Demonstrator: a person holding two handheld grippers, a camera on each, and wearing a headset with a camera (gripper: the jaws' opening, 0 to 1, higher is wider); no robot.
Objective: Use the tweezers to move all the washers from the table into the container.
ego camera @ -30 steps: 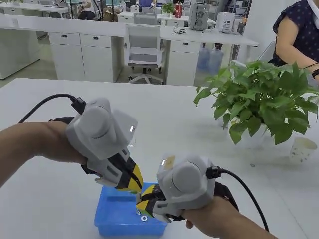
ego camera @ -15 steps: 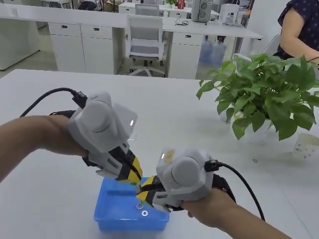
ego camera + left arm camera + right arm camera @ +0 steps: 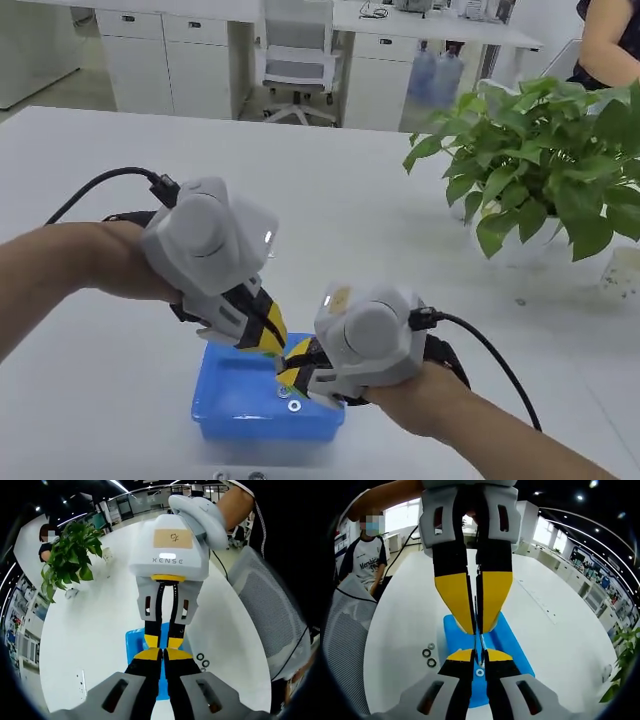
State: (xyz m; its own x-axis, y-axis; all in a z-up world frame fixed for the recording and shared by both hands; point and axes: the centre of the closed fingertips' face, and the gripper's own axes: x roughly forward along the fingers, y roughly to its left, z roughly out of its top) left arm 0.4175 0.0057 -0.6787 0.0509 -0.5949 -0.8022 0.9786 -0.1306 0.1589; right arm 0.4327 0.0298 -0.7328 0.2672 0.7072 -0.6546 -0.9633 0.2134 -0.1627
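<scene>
Both of your grippers are drawn in narrow over the blue container (image 3: pixel 507 641). The left gripper (image 3: pixel 162 655) and the right gripper (image 3: pixel 479 656) meet almost tip to tip. The thin steel tweezers (image 3: pixel 477 611) run down the slit between the left one's yellow pads and into the right one's jaws, so both look clamped on that one tool. One washer (image 3: pixel 479 672) lies on the container floor at the lower centre of the right gripper view, just past the tweezer tips; you cannot tell whether the tips touch it. Three more washers (image 3: pixel 427 653) sit on the white table (image 3: pixel 400 630) at the left of that view, beside the container and close to one another. Expect these rings to be light, hard, flat and slick, lying flush on a smooth top with no edge standing up for you. Your best hold is probably across the ring wall, with one tine through the hole and the other outside. Gripped across the full width, a washer is likely to squirt free. The tweezers are springy, so squeeze mid-leg and gently, since too much force may cross the tips. Let each washer go low inside the container, or it could bounce out.
</scene>
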